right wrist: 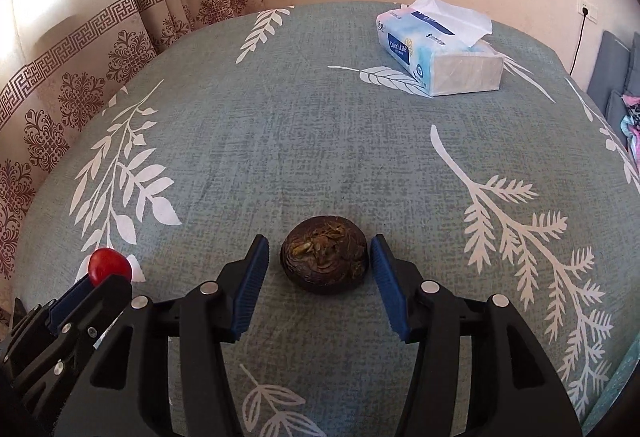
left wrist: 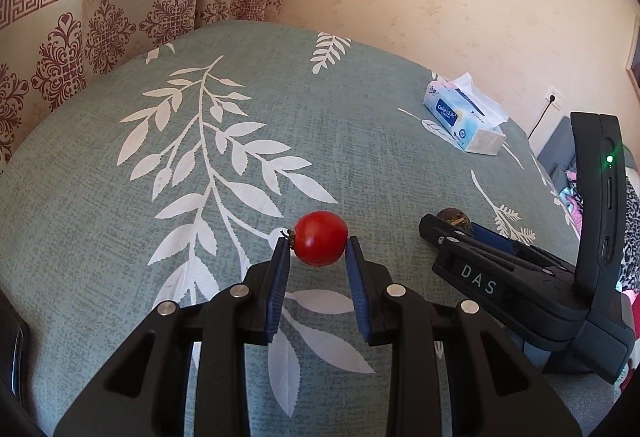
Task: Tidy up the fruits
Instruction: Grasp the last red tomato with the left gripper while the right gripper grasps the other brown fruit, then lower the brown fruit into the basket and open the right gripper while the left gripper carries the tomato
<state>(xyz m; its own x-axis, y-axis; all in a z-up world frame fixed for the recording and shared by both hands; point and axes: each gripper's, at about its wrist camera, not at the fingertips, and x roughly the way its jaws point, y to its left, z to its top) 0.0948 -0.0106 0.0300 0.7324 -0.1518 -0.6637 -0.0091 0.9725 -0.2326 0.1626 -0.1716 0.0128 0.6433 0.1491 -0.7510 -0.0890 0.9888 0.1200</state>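
Note:
A small red tomato (left wrist: 320, 237) with a dried stem sits between the blue pad tips of my left gripper (left wrist: 318, 242), which is shut on it. In the right wrist view the same tomato (right wrist: 110, 265) shows at the lower left, at the tip of the left gripper (right wrist: 98, 279). A dark brown, flattish round fruit (right wrist: 324, 259) with a rough top lies on the tablecloth. My right gripper (right wrist: 319, 241) is open around it, with a gap between each pad and the fruit. From the left wrist view the brown fruit (left wrist: 451, 215) is mostly hidden behind the right gripper (left wrist: 456, 228).
A grey-green tablecloth (right wrist: 280, 117) with white leaf prints covers the round table. An open tissue pack (right wrist: 438, 49) lies at the far right. A patterned curtain (left wrist: 80, 37) hangs behind the table on the left. Colourful cloth (right wrist: 632, 125) lies past the right edge.

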